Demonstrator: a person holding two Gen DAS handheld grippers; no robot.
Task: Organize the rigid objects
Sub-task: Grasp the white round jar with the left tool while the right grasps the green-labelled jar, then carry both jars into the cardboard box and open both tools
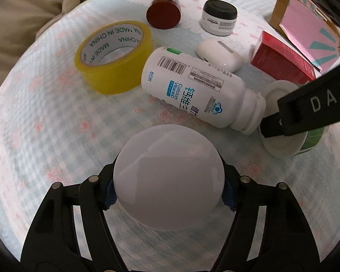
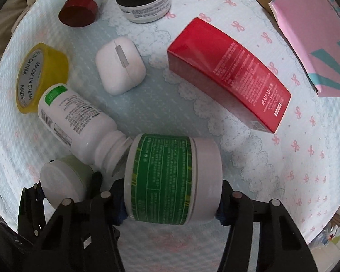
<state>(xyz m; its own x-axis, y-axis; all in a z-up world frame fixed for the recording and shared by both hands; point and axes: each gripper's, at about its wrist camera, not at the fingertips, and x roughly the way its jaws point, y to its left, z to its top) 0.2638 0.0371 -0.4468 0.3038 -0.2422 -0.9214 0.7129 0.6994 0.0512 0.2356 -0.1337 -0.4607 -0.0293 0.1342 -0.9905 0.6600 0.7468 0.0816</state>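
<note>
Green-label jar point(image 2: 167, 179) clamped; white bottle point(image 2: 79, 120) uncapped.

Frosted white jar point(image 1: 167, 176) between the left gripper point(image 1: 168, 195) jaws' blue pads, above checked cloth point(image 1: 45, 136).

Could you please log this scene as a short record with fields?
surface: patterned cloth
left gripper: shut on white-lidded jar
right gripper: shut on green-label jar, lying sideways
white bottle: on its side, cap off
nearby: yellow tape roll, red box, white case, black-lidded jar
</note>
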